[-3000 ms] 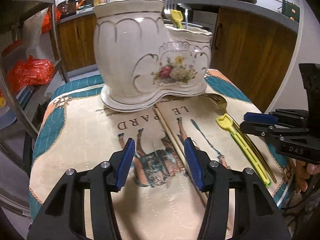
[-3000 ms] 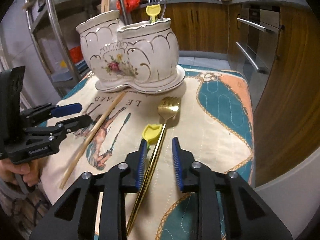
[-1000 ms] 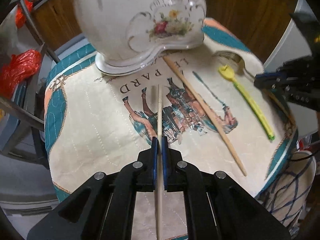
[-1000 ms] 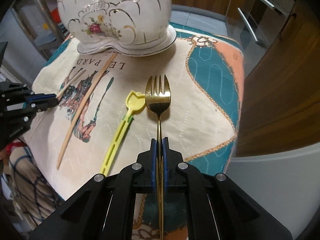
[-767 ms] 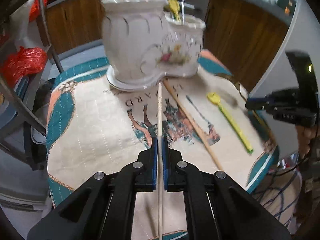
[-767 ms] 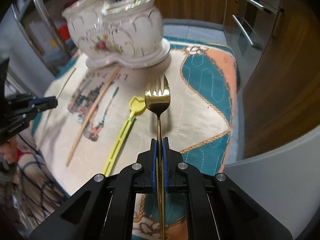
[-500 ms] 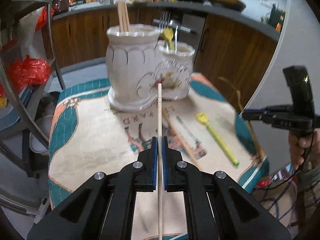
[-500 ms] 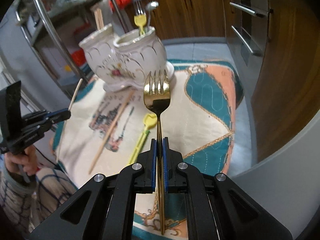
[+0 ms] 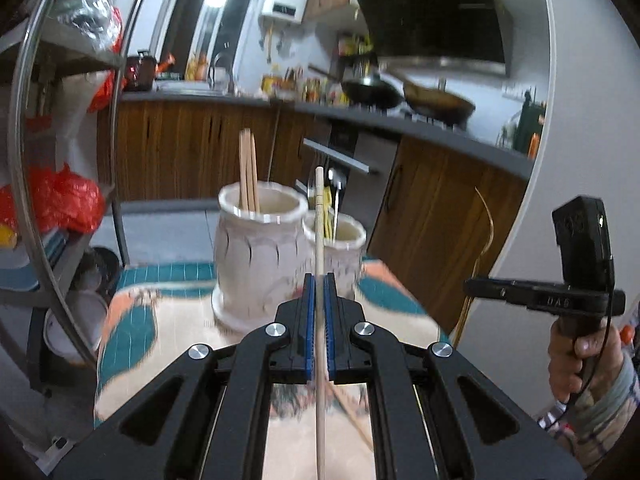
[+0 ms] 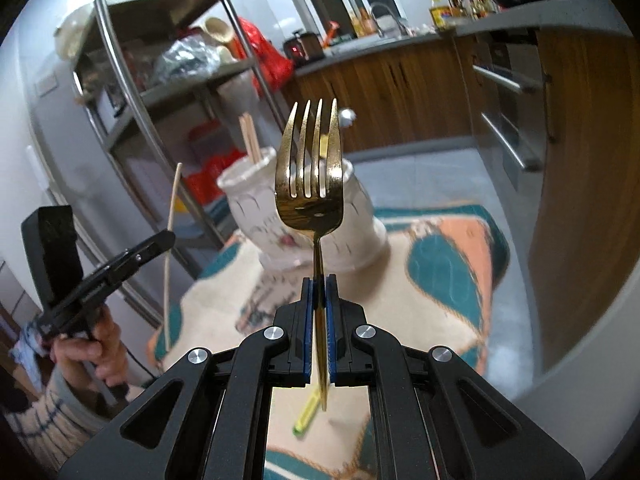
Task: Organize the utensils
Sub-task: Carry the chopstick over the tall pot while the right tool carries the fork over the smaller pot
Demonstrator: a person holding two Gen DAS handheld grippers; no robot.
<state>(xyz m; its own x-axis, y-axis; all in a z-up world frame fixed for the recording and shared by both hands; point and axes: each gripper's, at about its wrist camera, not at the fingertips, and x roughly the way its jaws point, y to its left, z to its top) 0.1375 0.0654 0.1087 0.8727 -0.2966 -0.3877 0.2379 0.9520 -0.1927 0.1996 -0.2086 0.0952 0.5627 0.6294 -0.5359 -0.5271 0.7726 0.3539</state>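
Both grippers are black plastic with blue ribbed pads (image 9: 307, 320) and silver screws (image 9: 277, 329) on the arms behind the fingers. The right gripper (image 9: 472, 285) carries white lettering, a thin black cable, and a plaid sleeve (image 9: 600, 412) below its handle.

Home kitchen, wok (image 9: 372, 90), range hood (image 9: 432, 12), wooden cabinets (image 9: 192, 148)

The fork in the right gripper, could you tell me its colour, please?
Shiny gold; the fork shows best in the right wrist view.
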